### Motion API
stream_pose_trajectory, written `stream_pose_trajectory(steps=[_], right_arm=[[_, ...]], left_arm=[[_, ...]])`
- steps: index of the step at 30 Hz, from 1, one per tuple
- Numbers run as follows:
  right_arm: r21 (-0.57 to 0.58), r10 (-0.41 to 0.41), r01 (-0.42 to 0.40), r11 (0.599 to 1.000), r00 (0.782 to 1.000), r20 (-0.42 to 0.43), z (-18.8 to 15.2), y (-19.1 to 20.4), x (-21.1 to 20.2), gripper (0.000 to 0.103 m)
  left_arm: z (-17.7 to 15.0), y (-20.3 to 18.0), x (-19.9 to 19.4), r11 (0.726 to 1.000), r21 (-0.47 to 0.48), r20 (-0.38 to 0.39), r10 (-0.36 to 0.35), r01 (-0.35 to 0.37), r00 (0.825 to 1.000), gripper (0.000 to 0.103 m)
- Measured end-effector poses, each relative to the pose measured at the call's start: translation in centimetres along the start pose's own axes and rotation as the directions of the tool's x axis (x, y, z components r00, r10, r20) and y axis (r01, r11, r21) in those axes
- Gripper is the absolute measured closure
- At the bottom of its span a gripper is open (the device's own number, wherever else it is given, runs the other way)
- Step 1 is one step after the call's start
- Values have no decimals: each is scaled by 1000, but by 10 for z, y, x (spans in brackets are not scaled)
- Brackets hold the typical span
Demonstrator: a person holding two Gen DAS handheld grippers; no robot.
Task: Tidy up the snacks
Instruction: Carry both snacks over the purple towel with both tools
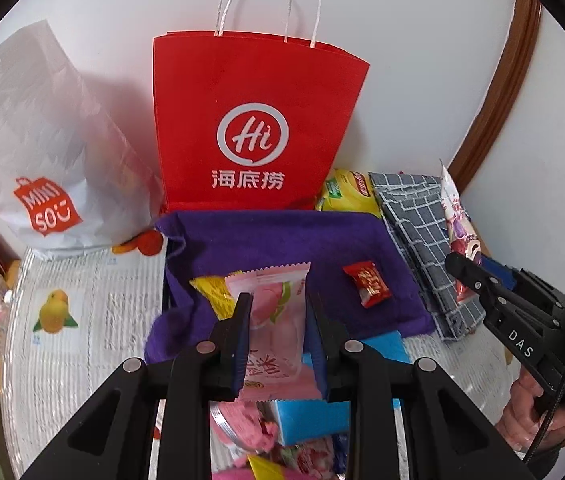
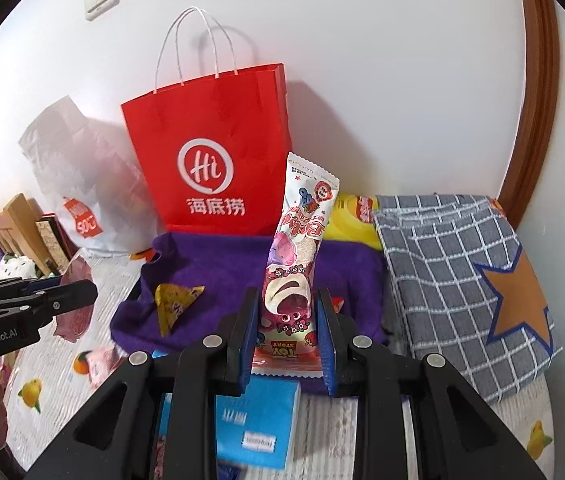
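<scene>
My left gripper [image 1: 279,312] is shut on a pink peach-print snack packet [image 1: 278,308], held upright over the purple cloth [image 1: 282,236]. A yellow snack [image 1: 212,288] and a red candy [image 1: 371,283] lie on that cloth. My right gripper [image 2: 288,320] is shut on a tall pink and white Toy Story snack pack [image 2: 296,256], also above the purple cloth [image 2: 218,272], where a yellow triangular snack [image 2: 174,304] lies. A red paper bag [image 1: 258,120] [image 2: 210,152] stands behind the cloth. The right gripper [image 1: 478,276] shows at the left view's right edge, the left gripper [image 2: 82,296] at the right view's left edge.
A white Miniso bag [image 1: 38,160] leans left of the red bag. A grey checked cloth [image 2: 454,264] with an orange star lies on the right, a yellow pack [image 2: 356,216] behind it. A blue box [image 2: 256,424] and more snacks [image 1: 242,428] lie below the grippers. A wooden door frame [image 2: 538,100] curves at right.
</scene>
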State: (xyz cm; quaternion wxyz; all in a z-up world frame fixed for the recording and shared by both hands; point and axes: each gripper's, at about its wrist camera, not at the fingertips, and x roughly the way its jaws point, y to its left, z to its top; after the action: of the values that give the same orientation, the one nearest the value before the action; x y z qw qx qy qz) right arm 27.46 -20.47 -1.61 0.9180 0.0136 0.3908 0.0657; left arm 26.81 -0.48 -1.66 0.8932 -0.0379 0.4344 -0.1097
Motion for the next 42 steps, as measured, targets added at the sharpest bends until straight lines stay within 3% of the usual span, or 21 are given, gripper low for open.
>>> stream_pose_trajectory(steps=[15,18,25,29,42], right_arm=[[-7,21,-21,1000,1000,1,38,-3,56,76],[0,33,-33,999,999,-21,33,-6,71,76],[3,22,-21,1000,996,-89,24,-16,101,76],[8,27,-27,1000,993,-112,19,-18,111,76],[-47,39,-52,998,972,-230,-1,-3,146,76]], left_arm=[[34,18,46,999,-22,-5,27,-27,1000,78],[38,24,58,999,-24,-3,46,-47,999,78],[34,53,92,995,-102,-38,8,-12,999,78],[32,65,103,994,-105,-58,35,-41,998,78],[24,73,131,988,-154,-145,-10,-13,989,78]])
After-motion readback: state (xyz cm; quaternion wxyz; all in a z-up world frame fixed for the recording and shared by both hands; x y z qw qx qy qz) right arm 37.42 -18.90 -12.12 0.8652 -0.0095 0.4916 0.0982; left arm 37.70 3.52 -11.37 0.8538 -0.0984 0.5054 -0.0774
